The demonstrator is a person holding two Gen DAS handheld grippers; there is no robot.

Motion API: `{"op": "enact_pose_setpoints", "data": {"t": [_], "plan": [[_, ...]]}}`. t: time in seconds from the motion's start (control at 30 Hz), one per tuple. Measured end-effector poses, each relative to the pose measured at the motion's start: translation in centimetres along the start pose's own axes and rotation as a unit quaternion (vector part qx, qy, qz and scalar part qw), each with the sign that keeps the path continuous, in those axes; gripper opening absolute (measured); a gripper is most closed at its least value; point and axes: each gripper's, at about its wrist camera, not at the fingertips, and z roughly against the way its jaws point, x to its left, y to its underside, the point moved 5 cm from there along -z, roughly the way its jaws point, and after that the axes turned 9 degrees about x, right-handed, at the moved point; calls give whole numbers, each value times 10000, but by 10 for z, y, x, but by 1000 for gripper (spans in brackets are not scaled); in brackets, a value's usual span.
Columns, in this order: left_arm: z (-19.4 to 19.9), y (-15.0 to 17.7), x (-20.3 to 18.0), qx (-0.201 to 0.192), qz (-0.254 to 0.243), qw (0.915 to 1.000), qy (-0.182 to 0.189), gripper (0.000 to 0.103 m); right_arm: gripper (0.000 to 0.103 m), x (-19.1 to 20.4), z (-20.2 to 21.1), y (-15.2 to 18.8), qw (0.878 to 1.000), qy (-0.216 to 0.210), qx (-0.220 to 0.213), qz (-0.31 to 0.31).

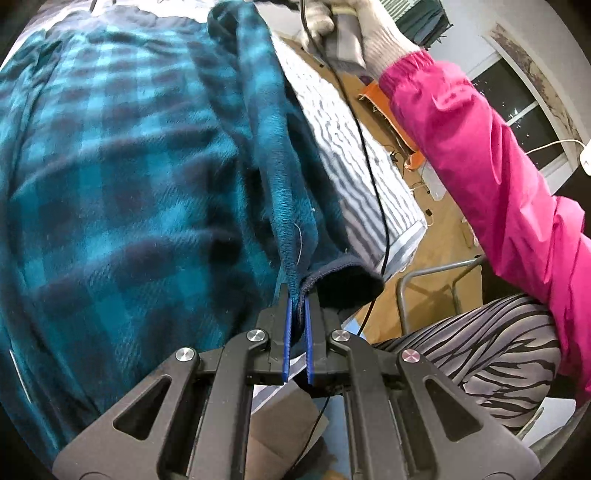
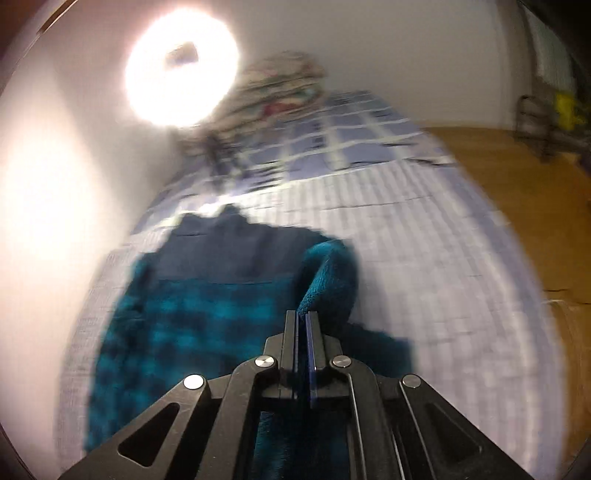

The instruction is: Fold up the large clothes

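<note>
Right wrist view motion-smeared throughout: plaid garment (image 2: 207, 306) pattern soft, heap of bedding (image 2: 280, 85) at bed's far end unreadable. Lamp (image 2: 181, 66) blown out to white. Gloved hand (image 1: 354, 33) cropped by top edge.

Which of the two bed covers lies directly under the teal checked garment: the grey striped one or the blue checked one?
The grey striped cover. The teal checked garment rests on it, while the blue checked cover lies farther away, toward the wall.

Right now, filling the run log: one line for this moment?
left tool: shut on sleeve cuff | right tool: shut on teal fabric | plaid garment: on bed
</note>
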Motion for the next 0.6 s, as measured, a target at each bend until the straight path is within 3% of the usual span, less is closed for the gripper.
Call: {"op": "enact_pose_setpoints", "data": {"t": [0.1,0.17,0.23,0.37,0.47,0.6], "plan": [[-5,6,8,211,138,9997,15,4,10,23,-34,8,9933,-1028,523,-36],[-2,11,15,305,257,9992,-39,4,25,29,-32,11,9895,-1322,589,22],[7,15,18,263,256,9993,-55,10,25,28,-16,8,9916,-1225,358,224],[26,9,22,-40,320,9994,-96,26,29,-4,10,7,9983,-566,154,52],[35,-2,26,-181,394,9990,-98,29,31,-29,20,24,9979,-440,375,-309],[50,-17,41,-352,707,9968,-126,29,38,-36,38,60,9977,-185,653,-71]]}}
